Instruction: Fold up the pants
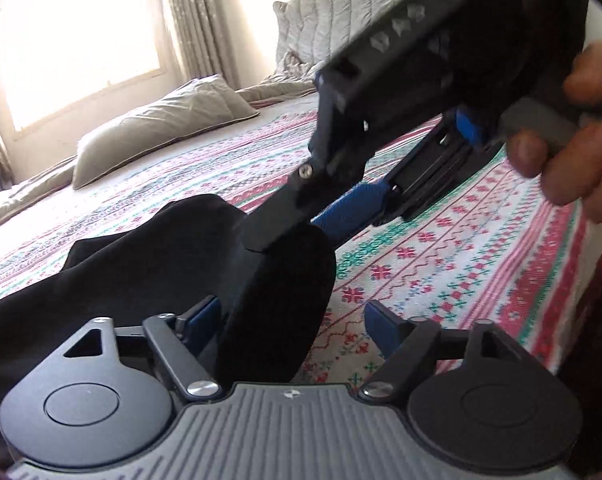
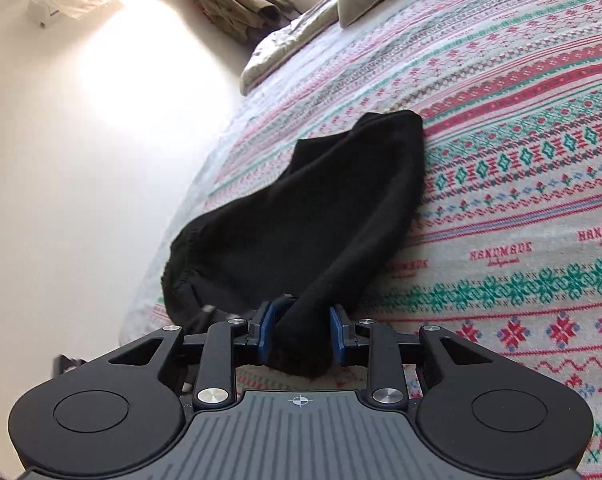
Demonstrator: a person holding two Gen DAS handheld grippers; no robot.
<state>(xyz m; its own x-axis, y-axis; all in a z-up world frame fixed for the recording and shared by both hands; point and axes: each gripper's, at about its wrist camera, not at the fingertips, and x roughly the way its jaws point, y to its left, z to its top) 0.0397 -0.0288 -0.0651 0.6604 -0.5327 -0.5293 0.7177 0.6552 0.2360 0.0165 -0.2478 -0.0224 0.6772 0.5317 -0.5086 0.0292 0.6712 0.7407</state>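
Observation:
The black pants (image 2: 313, 208) lie bunched on the patterned bedspread (image 2: 521, 160), waistband to the left. My right gripper (image 2: 303, 334) is shut on a fold of the pants, lifting one end. In the left wrist view the pants (image 1: 149, 264) drape in front of my left gripper (image 1: 293, 320). Its jaws stand wide apart, with cloth lying between them against the left finger (image 1: 199, 316). The right gripper (image 1: 301, 220) reaches in from the upper right and pinches the cloth just ahead.
A grey pillow (image 1: 161, 124) and a quilted pillow (image 1: 341, 12) lie at the head of the bed under a bright window (image 1: 69, 32). The person's hand (image 1: 573, 128) holds the right gripper. A white wall (image 2: 81, 140) runs along the bed's left edge.

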